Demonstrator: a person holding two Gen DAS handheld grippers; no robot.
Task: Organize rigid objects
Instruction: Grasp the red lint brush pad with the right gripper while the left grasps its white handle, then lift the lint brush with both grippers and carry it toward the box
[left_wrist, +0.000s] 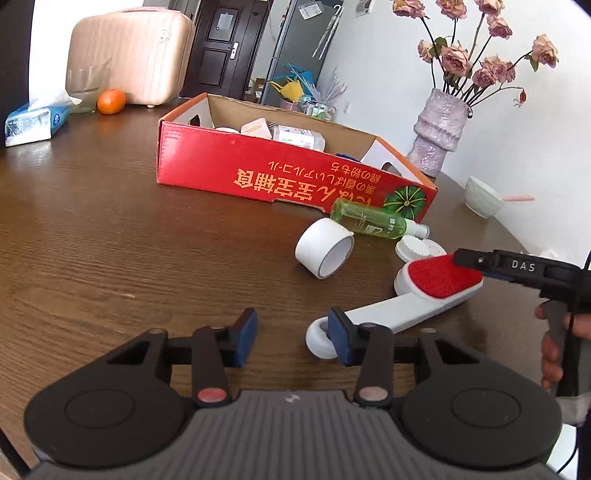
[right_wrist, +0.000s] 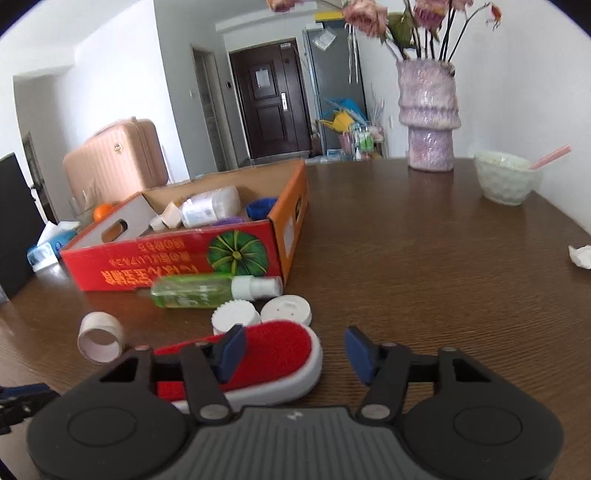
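A white lint brush with a red pad (left_wrist: 436, 280) lies on the brown table; it also shows in the right wrist view (right_wrist: 280, 350). My left gripper (left_wrist: 291, 336) is open, its right finger by the brush's ring end. My right gripper (right_wrist: 295, 350) is open just above the brush head; it shows in the left wrist view (left_wrist: 476, 260). A green spray bottle (left_wrist: 365, 220) (right_wrist: 195, 291), a white tape roll (left_wrist: 325, 247) (right_wrist: 100, 336) and two white round lids (left_wrist: 417, 248) (right_wrist: 258, 314) lie before the red cardboard box (left_wrist: 266, 170) (right_wrist: 155, 254).
The box holds several small items. A pink vase with dried roses (left_wrist: 439, 129) (right_wrist: 428, 110) and a pale bowl (left_wrist: 482, 201) (right_wrist: 506, 177) stand at the far right. A tissue pack (left_wrist: 35, 120), an orange (left_wrist: 110, 100) and a pink suitcase (left_wrist: 129, 51) are far left.
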